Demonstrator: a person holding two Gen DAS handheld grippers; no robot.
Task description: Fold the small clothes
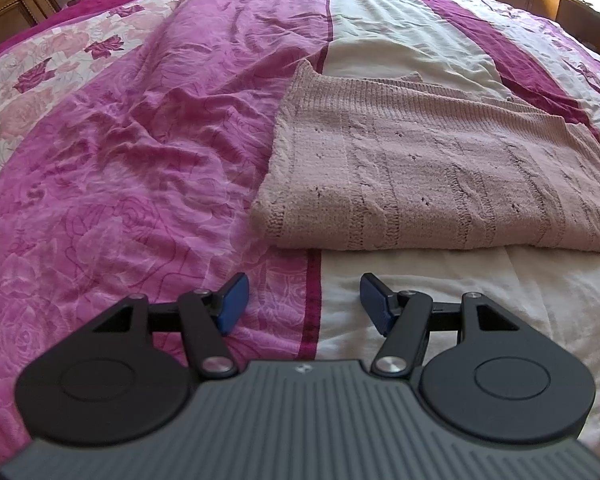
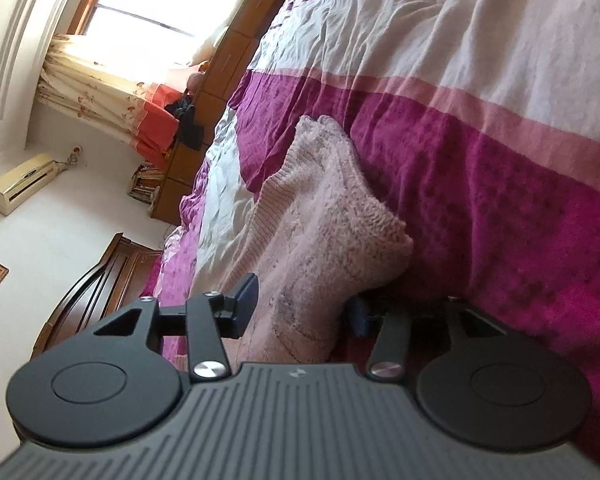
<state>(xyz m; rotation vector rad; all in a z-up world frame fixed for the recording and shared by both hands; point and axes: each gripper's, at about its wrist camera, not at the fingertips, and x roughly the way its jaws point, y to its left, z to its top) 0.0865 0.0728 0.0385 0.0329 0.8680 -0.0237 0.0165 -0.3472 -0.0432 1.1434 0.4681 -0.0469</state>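
1. Magenta, pink and white bedspread [image 1: 140, 152] fills our view; it is the flat surface we fold on.
2. Pink knitted sweater [image 1: 440, 168] lies on it, apparently doubled already, its folded edge toward the bed's near edge.
3. Our right gripper [image 2: 300, 306] has its fingers apart around the sweater's end, probably to grip for another fold.
4. Our left gripper [image 1: 304, 304] hovers just short of the folded edge, fingers apart and empty.

Pink knit sweater [image 1: 440, 168] runs off the left wrist view's right edge, while in the right wrist view its near end drops behind the right tool [image 2: 300, 308], whose right pad is mostly hidden behind the knit.
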